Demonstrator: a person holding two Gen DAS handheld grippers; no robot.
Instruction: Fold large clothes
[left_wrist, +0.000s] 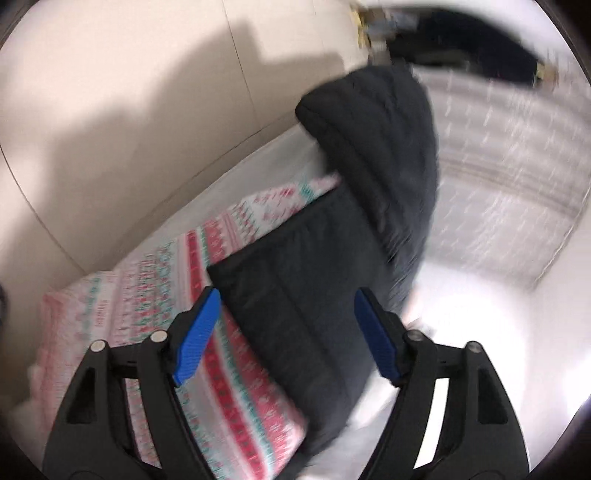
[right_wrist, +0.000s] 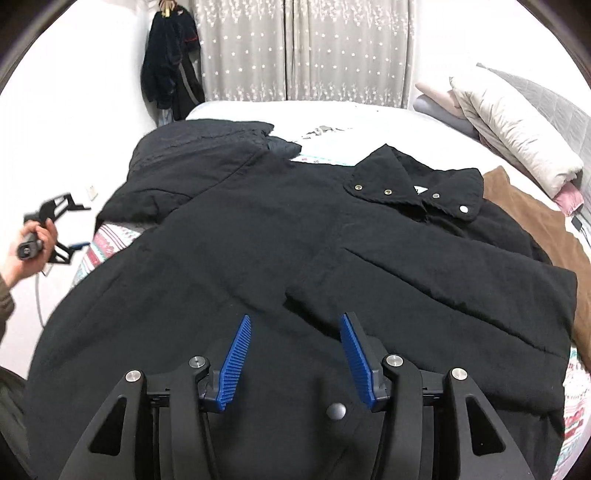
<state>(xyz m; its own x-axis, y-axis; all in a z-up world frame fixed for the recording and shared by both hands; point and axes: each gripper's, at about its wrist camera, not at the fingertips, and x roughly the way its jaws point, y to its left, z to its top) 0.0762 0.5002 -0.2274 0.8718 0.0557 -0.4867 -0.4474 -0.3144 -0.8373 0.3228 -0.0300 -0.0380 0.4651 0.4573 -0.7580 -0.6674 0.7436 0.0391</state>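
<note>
Two empty claws stand wide, the right gripper (right_wrist: 295, 354) just above the black padded coat (right_wrist: 258, 240) spread on the bed (right_wrist: 351, 114), the left gripper (left_wrist: 286, 336) facing its sleeve (left_wrist: 369, 155): bulky, soft, probably slippery, best pinched at hem or cuff.

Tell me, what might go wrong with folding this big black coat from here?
The left sleeve lies bunched and partly hangs past the bed's edge, so it could slide off or fold crooked. The left tool is open and off to the side of the bed, so it holds nothing if the black coat shifts. The coat also overlaps a brown garment near the collar, so a fold there might drag that along.
</note>
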